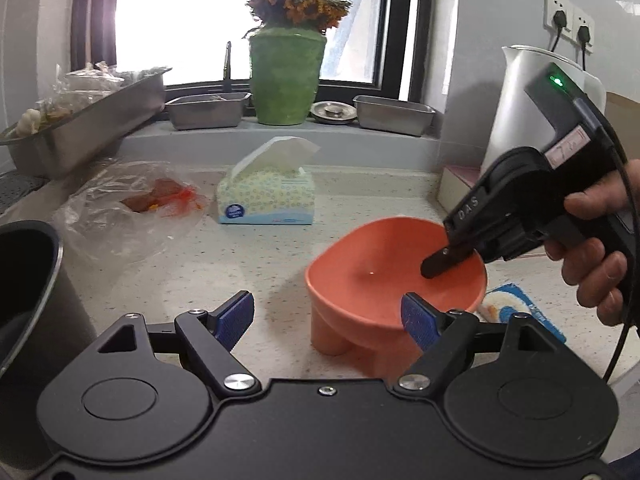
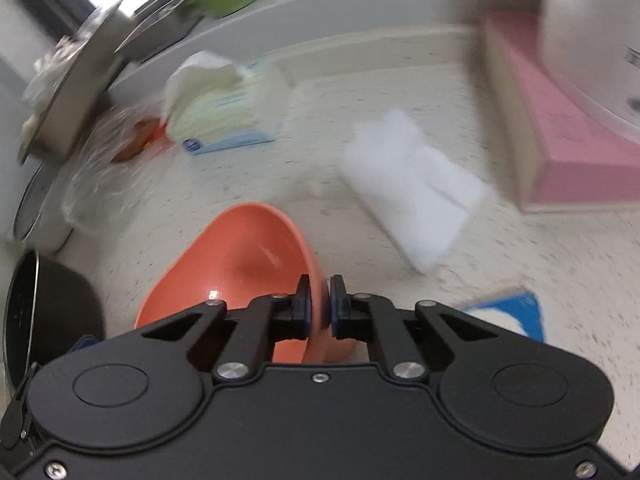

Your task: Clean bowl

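Orange bowl [image 1: 394, 276] stands on the speckled desk [image 1: 260, 256], its rim pinched by the right gripper [image 2: 319, 300] (one pad inside, one outside); the left gripper [image 1: 328, 316] hovers spread wide beside its base, holding nothing

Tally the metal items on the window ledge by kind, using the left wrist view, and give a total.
Small steel pans: 2
Large steel tray: 1
Round metal lid: 1
Total: 4
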Motion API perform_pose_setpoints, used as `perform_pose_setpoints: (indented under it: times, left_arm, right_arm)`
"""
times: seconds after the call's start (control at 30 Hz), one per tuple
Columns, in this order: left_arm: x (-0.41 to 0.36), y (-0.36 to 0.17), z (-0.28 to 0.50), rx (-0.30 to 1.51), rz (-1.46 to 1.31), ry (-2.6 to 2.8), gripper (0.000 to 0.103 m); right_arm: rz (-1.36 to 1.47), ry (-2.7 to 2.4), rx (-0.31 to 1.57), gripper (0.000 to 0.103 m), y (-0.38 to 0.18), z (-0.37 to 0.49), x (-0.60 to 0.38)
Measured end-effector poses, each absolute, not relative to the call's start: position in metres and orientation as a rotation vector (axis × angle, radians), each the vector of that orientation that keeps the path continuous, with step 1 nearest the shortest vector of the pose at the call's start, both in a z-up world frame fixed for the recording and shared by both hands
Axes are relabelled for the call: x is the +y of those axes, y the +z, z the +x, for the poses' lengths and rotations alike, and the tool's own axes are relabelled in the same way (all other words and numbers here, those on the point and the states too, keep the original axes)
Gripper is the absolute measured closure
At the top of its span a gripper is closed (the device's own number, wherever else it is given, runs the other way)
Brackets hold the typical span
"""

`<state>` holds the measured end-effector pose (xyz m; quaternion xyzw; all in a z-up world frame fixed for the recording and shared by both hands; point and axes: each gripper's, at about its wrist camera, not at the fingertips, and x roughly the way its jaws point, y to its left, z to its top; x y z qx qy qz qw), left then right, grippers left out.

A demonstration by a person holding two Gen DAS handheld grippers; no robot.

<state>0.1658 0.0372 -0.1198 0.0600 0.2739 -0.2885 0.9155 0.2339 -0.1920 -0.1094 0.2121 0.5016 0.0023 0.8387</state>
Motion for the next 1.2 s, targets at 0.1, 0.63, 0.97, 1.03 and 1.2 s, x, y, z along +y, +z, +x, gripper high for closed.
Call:
perform_pose_setpoints:
  times: [0.1,0.63,0.97,1.03,1.2]
  left_arm:
    - [0.034,-0.118,0.167,0.561,0.114,-0.609,0.024]
    - [0.018,-0.07,0.158,0.803,-0.052,-0.489,0.013]
    - [-0.005,-0.075,0.119,0.945,0.021,-0.359,0.008]
    - [-0.009,-0.075,0.112,0.961,0.034,-0.331,0.007]
    - [-0.021,-0.074,0.095,1.007,0.059,-0.295,0.007]
  right_arm:
    - [0.47,0.012,1.019,0.088,-0.107,0.231,-0.198]
    - [0.029,-0.028,0.891,0.032,-0.045,0.161,-0.177]
    - [0.033,-0.104,0.982,0.025,-0.041,0.086,-0.179]
    - [0.042,-0.1,0.984,0.024,-0.04,0.076,-0.185]
    - [0.034,-0.072,0.987,0.023,-0.042,0.067,-0.2]
